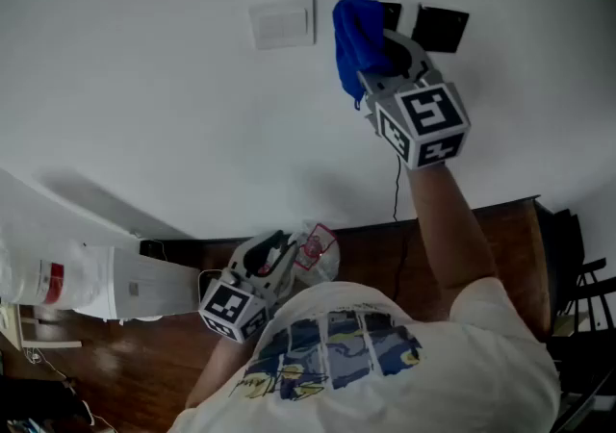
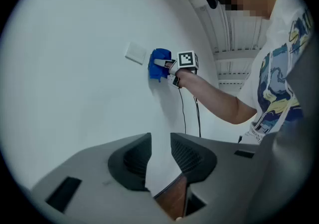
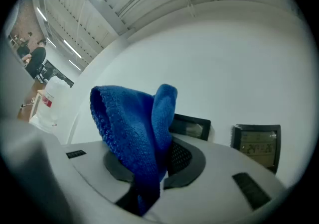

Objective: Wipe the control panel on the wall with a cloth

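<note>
My right gripper (image 1: pixel 383 63) is raised against the white wall, shut on a blue cloth (image 1: pixel 358 40) that bunches up out of its jaws (image 3: pixel 137 131). The cloth sits over the left of two dark control panels; that panel (image 3: pixel 189 126) shows just behind the cloth, and the second panel (image 3: pixel 257 144) with a lit display is to its right (image 1: pixel 440 28). My left gripper (image 1: pixel 272 258) hangs low near my chest, open, with nothing between its fingers (image 2: pixel 184 156). From the left gripper view the cloth (image 2: pixel 158 63) and right gripper (image 2: pixel 172 64) appear far off on the wall.
A white switch plate (image 1: pixel 282 23) is on the wall left of the cloth. A thin black cable (image 1: pixel 396 189) hangs down the wall below the panels. A dark wooden floor (image 1: pixel 366 253) lies below, with a white container (image 1: pixel 77 282) at the left and black chairs (image 1: pixel 582 292) at the right.
</note>
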`<action>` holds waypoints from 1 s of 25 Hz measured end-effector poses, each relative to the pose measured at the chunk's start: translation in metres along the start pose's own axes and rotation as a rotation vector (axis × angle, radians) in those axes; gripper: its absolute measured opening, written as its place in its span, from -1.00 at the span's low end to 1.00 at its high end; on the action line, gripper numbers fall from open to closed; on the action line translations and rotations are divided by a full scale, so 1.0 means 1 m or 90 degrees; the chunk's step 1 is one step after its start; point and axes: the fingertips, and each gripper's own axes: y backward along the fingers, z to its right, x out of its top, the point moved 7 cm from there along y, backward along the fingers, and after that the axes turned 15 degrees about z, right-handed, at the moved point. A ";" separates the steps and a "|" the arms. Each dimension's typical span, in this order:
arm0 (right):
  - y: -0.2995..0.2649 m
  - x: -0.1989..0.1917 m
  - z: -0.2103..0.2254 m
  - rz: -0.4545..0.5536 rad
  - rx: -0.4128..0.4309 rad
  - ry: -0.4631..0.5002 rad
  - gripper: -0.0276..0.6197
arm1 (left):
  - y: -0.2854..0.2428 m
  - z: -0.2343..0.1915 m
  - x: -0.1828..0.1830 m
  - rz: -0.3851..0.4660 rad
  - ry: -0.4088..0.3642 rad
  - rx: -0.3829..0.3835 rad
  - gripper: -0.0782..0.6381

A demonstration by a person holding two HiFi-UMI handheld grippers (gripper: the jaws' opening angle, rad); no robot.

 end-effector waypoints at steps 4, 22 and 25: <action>0.008 -0.003 0.012 -0.004 -0.013 -0.003 -0.62 | 0.006 0.002 -0.007 -0.010 0.007 0.006 -0.51; 0.051 -0.002 0.072 -0.020 -0.063 0.034 -0.62 | -0.032 0.021 -0.009 -0.024 -0.002 -0.028 -0.51; 0.057 -0.002 0.081 -0.020 -0.066 0.038 -0.61 | -0.041 0.027 -0.007 -0.030 0.000 -0.033 -0.51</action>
